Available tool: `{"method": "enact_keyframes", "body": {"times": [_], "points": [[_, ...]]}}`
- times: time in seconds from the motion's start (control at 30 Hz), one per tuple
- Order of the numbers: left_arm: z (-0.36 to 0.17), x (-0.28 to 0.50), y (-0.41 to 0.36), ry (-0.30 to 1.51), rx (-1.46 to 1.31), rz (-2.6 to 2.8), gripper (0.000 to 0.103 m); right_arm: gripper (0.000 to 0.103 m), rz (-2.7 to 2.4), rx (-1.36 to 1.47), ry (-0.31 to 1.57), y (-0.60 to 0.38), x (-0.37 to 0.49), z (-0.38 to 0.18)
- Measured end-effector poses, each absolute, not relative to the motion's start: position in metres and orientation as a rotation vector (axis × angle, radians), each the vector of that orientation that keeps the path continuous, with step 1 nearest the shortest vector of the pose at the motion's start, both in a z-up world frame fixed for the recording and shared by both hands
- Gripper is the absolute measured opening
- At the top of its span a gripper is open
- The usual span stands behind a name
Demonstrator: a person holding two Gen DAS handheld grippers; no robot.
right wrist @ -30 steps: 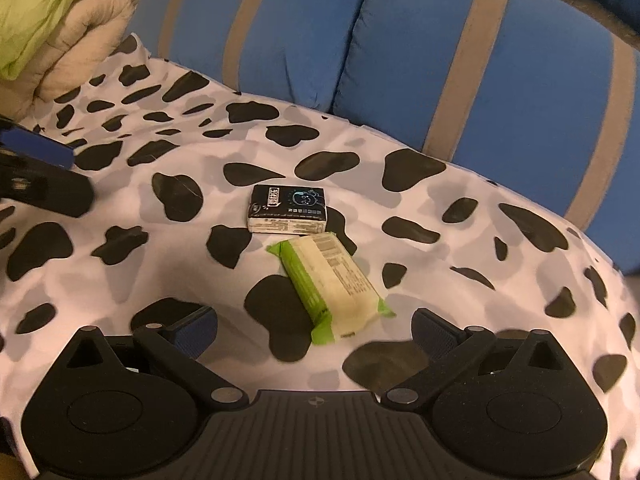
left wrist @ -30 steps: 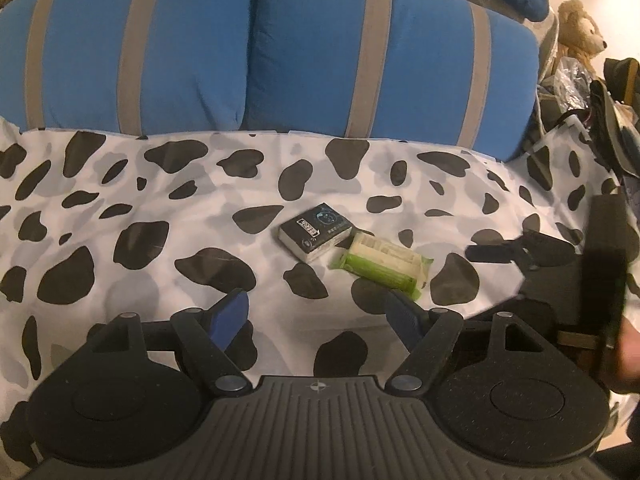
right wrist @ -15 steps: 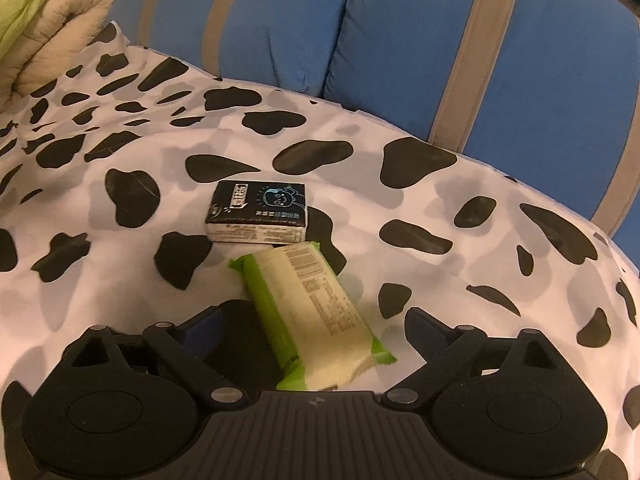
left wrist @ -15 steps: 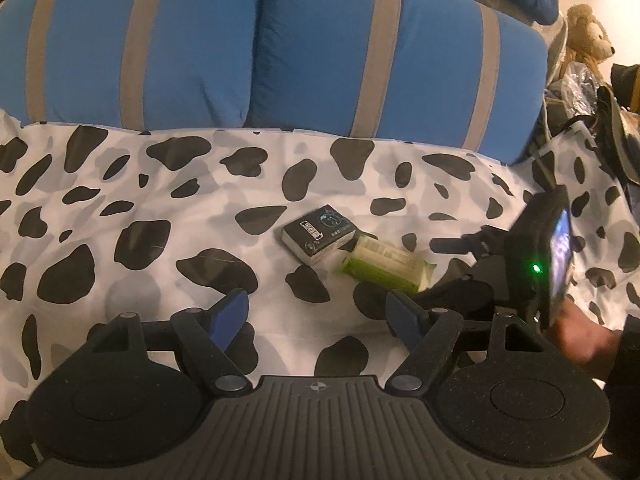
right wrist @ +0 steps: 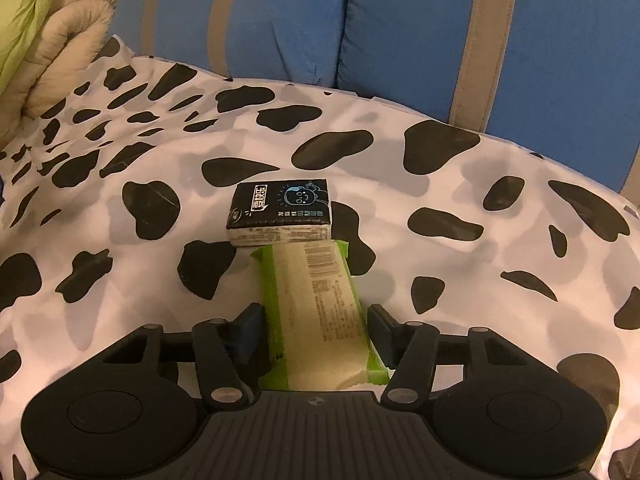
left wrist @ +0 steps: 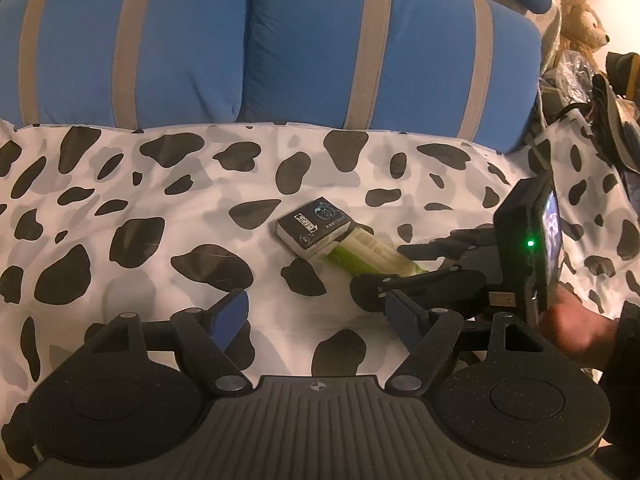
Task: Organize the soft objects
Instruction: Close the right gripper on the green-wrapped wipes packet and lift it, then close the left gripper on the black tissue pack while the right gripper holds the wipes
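My right claw (right wrist: 316,336) is closing around the green wipes pack (right wrist: 324,312) mid-bed, pads not yet pressing; next, pinch and lift; left claw (left wrist: 316,312) waits wide, empty

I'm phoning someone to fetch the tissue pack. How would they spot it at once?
On the cow-print sheet before the blue cushions lie two small packs, end to end. The tissue pack is the black one farther from the right gripper, with a cartoon face; its neighbour is long, green-edged.
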State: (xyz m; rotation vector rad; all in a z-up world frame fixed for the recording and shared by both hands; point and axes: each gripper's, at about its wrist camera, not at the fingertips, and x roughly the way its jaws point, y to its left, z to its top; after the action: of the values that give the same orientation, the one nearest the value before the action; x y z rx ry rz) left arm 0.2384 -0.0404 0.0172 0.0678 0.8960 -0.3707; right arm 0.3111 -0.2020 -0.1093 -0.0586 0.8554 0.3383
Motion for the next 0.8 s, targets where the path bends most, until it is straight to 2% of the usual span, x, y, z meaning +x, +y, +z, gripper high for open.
{"method": "enact_keyframes", "body": {"times": [0.13, 0.27, 0.47, 0.63, 0.8], "points": [[0.017, 0.238, -0.041, 0.899, 0.061, -0.379, 0.075, 0.061, 0.311, -0.094, 0.858, -0.196, 0.313, -0.112], [0.015, 0.238, -0.042, 0.903, 0.079, -0.381, 0.075, 0.053, 0.308, -0.112, 0.866, -0.193, 0.313, -0.113], [0.013, 0.239, -0.044, 0.901, 0.090, -0.380, 0.075, 0.051, 0.310, -0.124, 0.888, -0.194, 0.307, -0.106], [0.009, 0.234, -0.051, 0.878, 0.152, -0.397, 0.075, 0.050, 0.305, -0.126, 0.866, -0.202, 0.291, -0.086], [0.006, 0.228, -0.060, 0.774, 0.303, -0.424, 0.075, 0.050, 0.278, -0.135, 0.820, -0.216, 0.271, -0.055]]}}
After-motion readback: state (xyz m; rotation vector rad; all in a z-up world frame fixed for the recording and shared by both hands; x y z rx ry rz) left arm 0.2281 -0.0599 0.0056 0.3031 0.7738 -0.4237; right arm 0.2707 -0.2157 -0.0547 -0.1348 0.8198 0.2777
